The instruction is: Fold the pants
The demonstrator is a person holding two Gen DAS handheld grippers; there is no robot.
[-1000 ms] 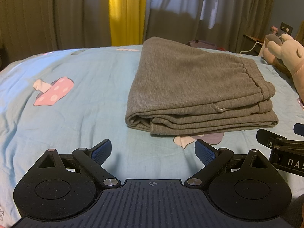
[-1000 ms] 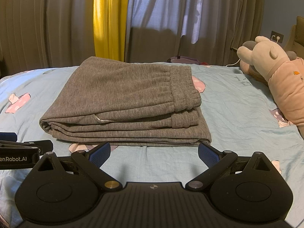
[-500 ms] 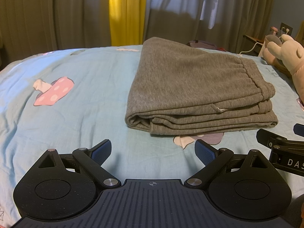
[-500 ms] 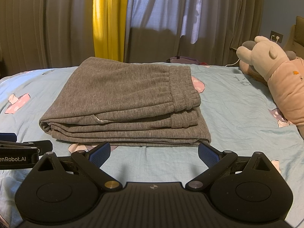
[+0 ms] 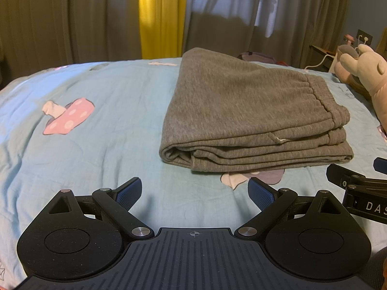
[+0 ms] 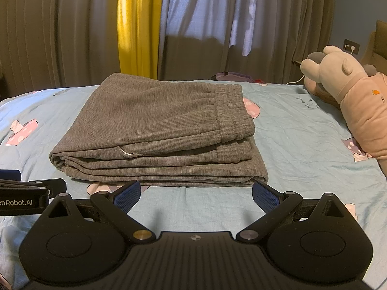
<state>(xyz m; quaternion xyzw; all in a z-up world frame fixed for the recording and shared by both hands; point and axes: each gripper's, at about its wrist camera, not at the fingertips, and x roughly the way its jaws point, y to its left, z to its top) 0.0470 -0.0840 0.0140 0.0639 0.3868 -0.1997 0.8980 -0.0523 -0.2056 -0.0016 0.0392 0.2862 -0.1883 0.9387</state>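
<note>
Grey pants (image 6: 157, 130) lie folded in a neat stack on a light-blue bedsheet (image 5: 108, 111) printed with pink mushrooms, the elastic waistband (image 6: 232, 113) turned toward the right side of the bed. The left gripper (image 5: 194, 192) and right gripper (image 6: 196, 193) hover side by side just in front of the stack, apart from the cloth, each with jaws spread wide and empty. A plush toy (image 6: 348, 96) rests at the right edge, before drawn curtains (image 6: 96, 24).
</note>
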